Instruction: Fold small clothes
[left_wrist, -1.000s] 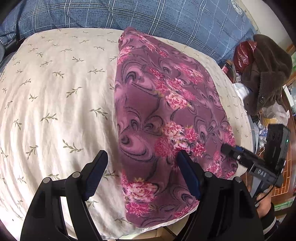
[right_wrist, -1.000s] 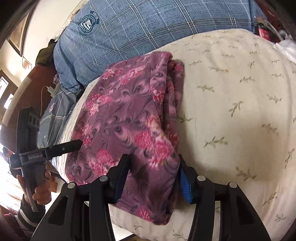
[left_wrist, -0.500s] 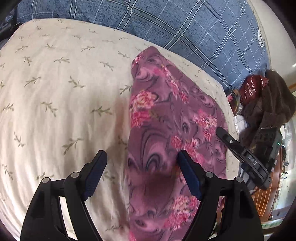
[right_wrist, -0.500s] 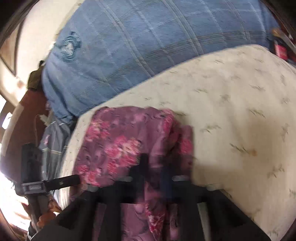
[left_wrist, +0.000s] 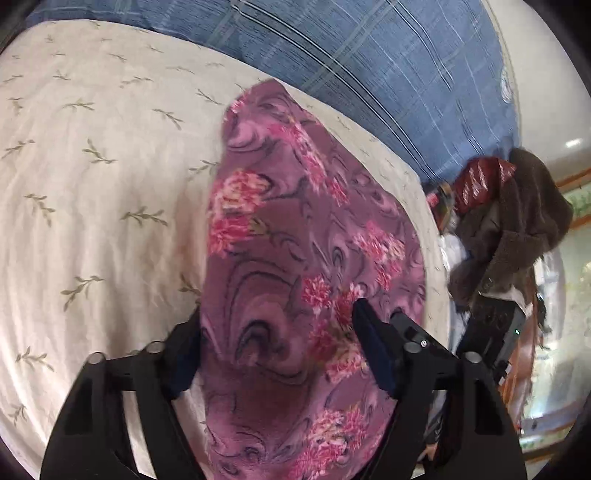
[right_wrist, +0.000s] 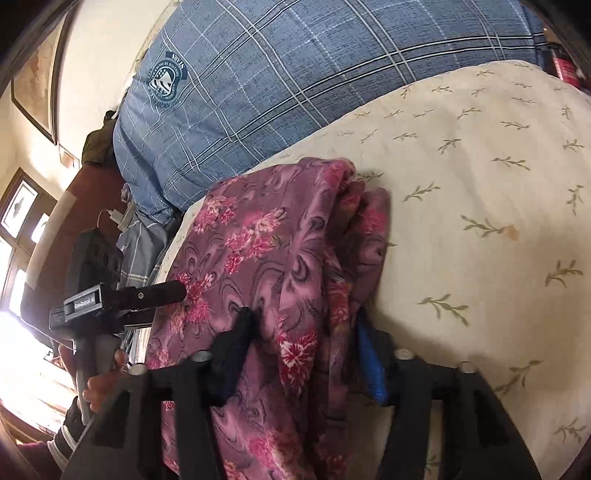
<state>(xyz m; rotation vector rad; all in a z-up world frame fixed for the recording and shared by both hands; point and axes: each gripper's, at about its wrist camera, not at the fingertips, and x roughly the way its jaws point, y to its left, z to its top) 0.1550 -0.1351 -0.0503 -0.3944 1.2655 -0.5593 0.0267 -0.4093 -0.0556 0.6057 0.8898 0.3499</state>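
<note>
Left gripper (left_wrist: 277, 347): jaws closing around the near end of the purple floral garment (left_wrist: 295, 258), cloth bunched between them and filling the gap; a second ago the same jaws stood wide over the flat cloth and the bare sheet beside it. Right gripper (right_wrist: 299, 347): jaws opening again after a brief pinch half a second ago; the folded, layered edge of the garment (right_wrist: 295, 295) lies between them, the pads (right_wrist: 369, 362) at its sides, though whether they press it cannot be told for certain.

Garment: a long strip, already folded lengthwise, lying on the cream leaf-print bedsheet (left_wrist: 92, 221). In the left wrist view its far tip now rises clear of the sheet, whereas a second ago it lay flat. Judged meaning: the near end is being gathered for a crosswise fold, and the right gripper's slackening hold may let its corner slip.

Beyond the garment: a blue plaid pillow (right_wrist: 295, 74) along the far edge of the sheet. Off the garment's right side, past the bed edge: a brown fleece coat (left_wrist: 517, 229). In the right wrist view, the person's hand (right_wrist: 99, 384) holding the left gripper's handle shows at the garment's left.
</note>
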